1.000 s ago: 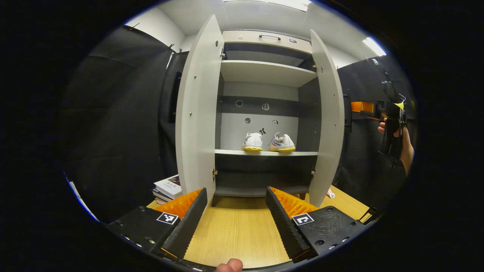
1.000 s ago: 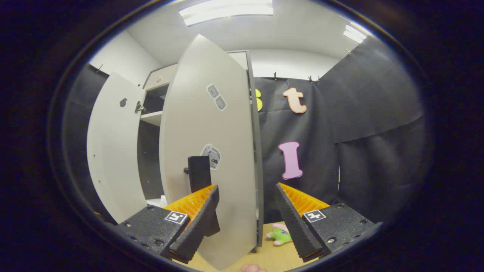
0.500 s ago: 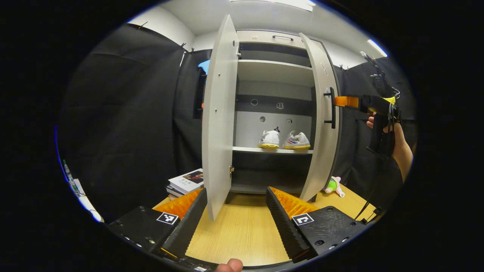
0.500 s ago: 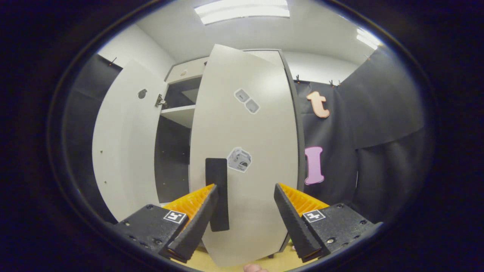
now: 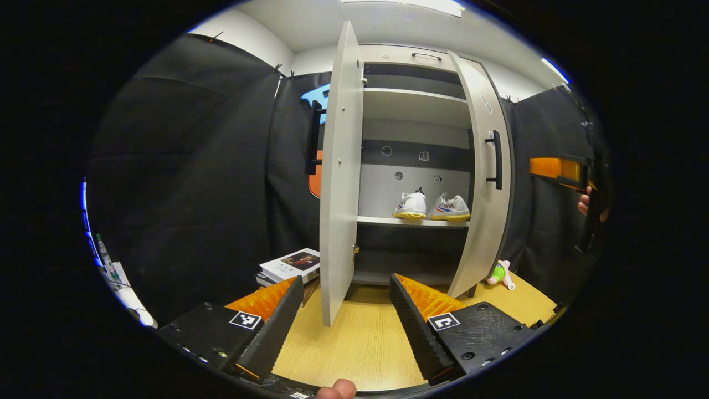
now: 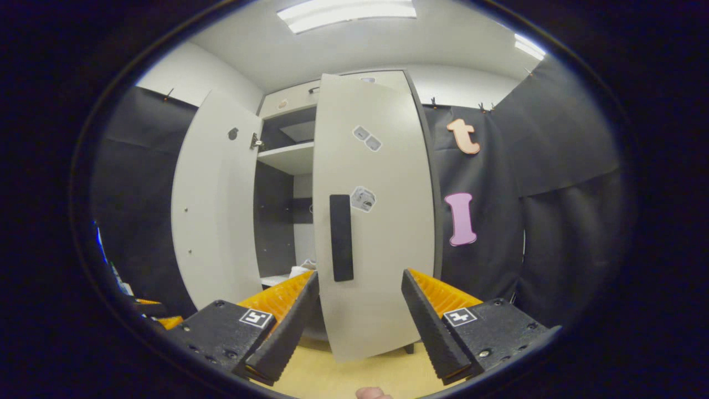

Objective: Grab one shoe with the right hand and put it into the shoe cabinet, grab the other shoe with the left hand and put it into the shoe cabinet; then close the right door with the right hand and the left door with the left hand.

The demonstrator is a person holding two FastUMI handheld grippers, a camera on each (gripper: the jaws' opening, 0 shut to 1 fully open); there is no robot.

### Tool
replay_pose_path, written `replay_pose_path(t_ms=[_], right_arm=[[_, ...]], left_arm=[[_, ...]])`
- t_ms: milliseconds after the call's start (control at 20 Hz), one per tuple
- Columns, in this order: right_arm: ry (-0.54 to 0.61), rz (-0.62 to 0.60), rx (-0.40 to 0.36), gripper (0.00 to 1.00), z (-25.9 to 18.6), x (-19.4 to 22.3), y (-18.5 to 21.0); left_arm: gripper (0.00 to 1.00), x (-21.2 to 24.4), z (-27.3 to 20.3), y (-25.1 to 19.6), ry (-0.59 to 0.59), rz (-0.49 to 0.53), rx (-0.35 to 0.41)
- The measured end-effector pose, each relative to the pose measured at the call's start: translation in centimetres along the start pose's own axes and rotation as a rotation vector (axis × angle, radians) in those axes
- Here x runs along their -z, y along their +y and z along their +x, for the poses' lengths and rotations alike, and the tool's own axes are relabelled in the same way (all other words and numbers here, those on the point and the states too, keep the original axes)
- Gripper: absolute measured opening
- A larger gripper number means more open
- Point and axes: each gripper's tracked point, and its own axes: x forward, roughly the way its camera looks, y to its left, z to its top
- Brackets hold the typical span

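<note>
Cabinet (image 5: pixel 415 105): stands on the wooden table (image 5: pixel 354 343), both doors partly open.
Left door (image 5: pixel 336 177): swung out, edge-on in the left gripper view.
Right door (image 6: pixel 374 221): nearer to shut, its dark handle (image 6: pixel 341 237) facing the right gripper.
Shoes (image 5: pixel 431 207): a pair, side by side on the middle shelf.
Left gripper (image 5: pixel 346 321): fingers spread wide, holding nothing.
Right gripper (image 6: pixel 360 318): fingers spread wide, holding nothing, apart from the door.
Books (image 5: pixel 291 266): stacked left of the cabinet.
Toy (image 5: pixel 500 274): lies right of it.
</note>
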Motion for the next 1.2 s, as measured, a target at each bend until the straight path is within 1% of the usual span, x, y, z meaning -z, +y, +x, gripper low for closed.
replay_pose_path(t_ms=[50, 300, 450, 600, 800, 950, 1200], right_arm=[[0.007, -0.004, 0.005, 0.97, -1.0, 0.8, 0.0], [0.036, 0.024, 0.003, 0.97, -4.2, 3.9, 0.5], [0.073, 0.063, -0.01, 0.97, -4.6, 5.1, 0.6], [0.07, 0.09, 0.0, 0.97, -4.9, 4.7, 0.0], [0.036, 0.095, 0.008, 0.97, -5.5, 3.7, -0.5], [0.023, 0.094, 0.021, 0.97, -5.9, 3.4, -0.9], [0.029, 0.096, 0.026, 0.97, -5.8, 3.7, -1.1]], left_arm=[[0.94, -0.4, 0.0, 0.9, -0.01, 0.006, -0.015], [0.93, -4.5, 0.4, 7.7, -0.084, 0.033, -0.123], [0.93, -8.0, 2.7, 12.2, -0.106, 0.013, -0.178], [0.93, -11.1, 6.4, 15.0, -0.119, -0.016, -0.206], [0.93, -13.3, 11.6, 15.8, -0.095, -0.058, -0.176], [0.94, -15.4, 13.2, 15.7, -0.133, -0.061, -0.146], [0.93, -17.3, 14.2, 12.6, -0.169, -0.059, -0.057]])
